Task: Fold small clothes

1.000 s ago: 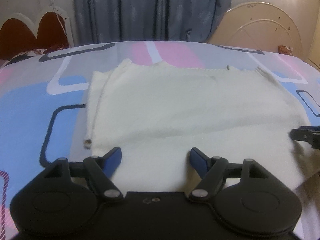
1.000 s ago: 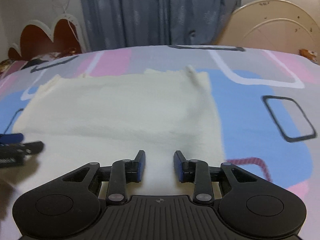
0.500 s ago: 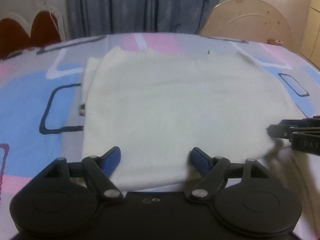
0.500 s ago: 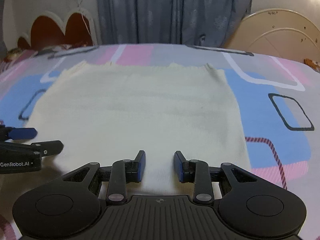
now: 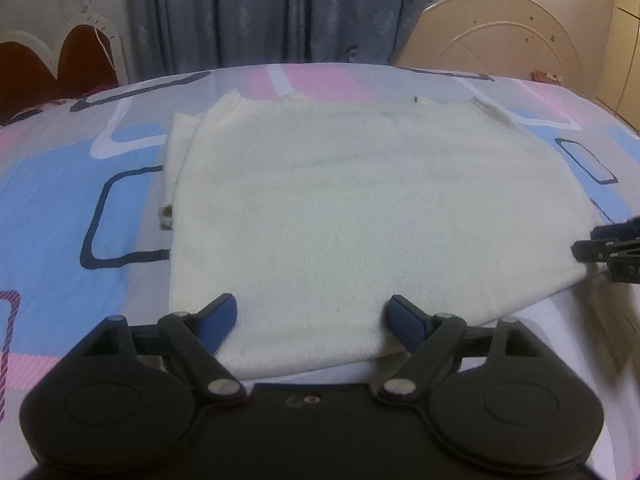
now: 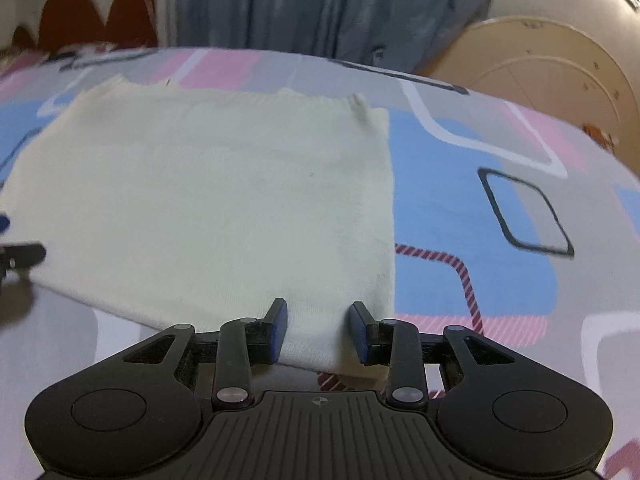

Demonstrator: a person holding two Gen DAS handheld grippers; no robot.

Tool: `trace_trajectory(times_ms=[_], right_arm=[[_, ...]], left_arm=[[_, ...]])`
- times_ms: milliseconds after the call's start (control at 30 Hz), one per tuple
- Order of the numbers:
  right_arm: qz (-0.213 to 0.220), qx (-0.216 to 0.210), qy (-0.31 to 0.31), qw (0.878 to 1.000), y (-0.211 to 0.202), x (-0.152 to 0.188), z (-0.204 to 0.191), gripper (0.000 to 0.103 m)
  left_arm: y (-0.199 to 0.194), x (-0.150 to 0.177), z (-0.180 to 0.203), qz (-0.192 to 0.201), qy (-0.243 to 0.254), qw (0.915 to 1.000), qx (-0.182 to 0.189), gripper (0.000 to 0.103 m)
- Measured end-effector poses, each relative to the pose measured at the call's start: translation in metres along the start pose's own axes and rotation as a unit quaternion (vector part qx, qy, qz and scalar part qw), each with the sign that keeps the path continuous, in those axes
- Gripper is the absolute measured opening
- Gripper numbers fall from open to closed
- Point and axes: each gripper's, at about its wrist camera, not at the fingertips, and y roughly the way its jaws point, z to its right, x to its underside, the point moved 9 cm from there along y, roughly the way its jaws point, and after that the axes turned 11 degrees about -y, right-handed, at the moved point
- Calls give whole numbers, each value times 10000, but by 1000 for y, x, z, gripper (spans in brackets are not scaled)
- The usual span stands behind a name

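A cream knitted garment point(image 5: 340, 208) lies flat on the bed, folded into a rough rectangle, with a folded layer showing along its left side. It also shows in the right wrist view point(image 6: 208, 200). My left gripper point(image 5: 312, 318) is open wide over the garment's near left edge, with nothing between its fingers. My right gripper point(image 6: 319, 326) is open more narrowly over the near right corner, also empty. Each gripper's tip shows at the edge of the other's view.
The bed sheet point(image 5: 80, 184) has pink, blue and grey patches with dark outlines. Grey curtains point(image 5: 280, 12) hang behind the bed. A red and white headboard point(image 5: 48, 64) stands at the left, a cream one point(image 5: 504, 40) at the right.
Both grippers have drawn back toward the garment's near edge and stayed open. The right wrist view has tilted and swung to the right.
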Motion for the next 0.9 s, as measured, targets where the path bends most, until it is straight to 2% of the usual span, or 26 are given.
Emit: trace_trajectory(times_ms=[133, 267, 400, 467, 567, 700, 900], right_arm=[[-279, -171, -536, 9980, 8, -4, 4, 44], [-401, -380, -417, 9976, 12, -5, 11, 49], [-73, -291, -125, 9995, 3, 0, 10, 50], [149, -390, 110, 9991, -6, 0, 7, 50], [556, -533, 273, 9967, -20, -13, 2, 50], [965, -741, 174, 9924, -29, -39, -10, 51], [1094, -1066, -21, 9883, -16, -63, -38, 52]], left_arm=[[1, 0, -1, -48, -6, 10000, -2, 84], [1, -1, 1, -60, -65, 10000, -35, 84], [0, -1, 2, -80, -170, 9998, -116, 84], [-3, -2, 2, -130, -284, 9994, -170, 85], [-11, -4, 1, -202, -671, 9973, -211, 86], [-28, -2, 4, -183, -1143, 9932, -103, 89], [-44, 15, -3, -313, -2113, 9769, 5, 92]])
